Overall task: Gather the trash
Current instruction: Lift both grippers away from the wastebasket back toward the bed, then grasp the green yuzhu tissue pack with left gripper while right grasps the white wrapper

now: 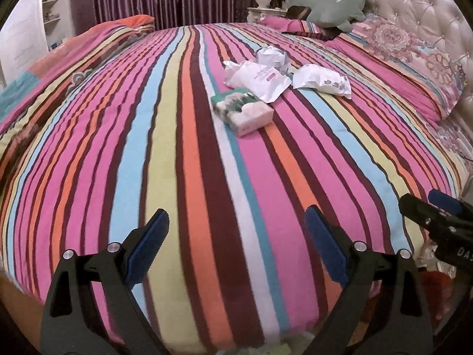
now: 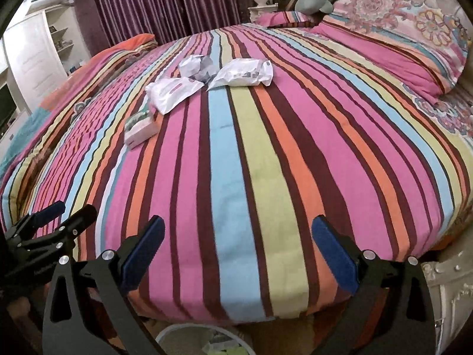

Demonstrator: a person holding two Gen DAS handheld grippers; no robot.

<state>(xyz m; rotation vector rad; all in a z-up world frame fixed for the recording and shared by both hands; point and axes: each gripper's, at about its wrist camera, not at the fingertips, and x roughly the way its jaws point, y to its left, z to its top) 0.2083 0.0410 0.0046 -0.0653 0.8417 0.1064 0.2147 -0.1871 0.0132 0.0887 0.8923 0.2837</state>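
One bin [image 2: 195,338] — right view only

L gripper [image 1: 236,222] & R gripper [image 2: 238,229] agape, empty

Bare bedspread [image 2: 251,177] lies before clustered wrappers [image 2: 239,74].

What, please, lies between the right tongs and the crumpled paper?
Only bare striped bedspread lies between the right tongs and the crumpled paper, seen in the right wrist view.
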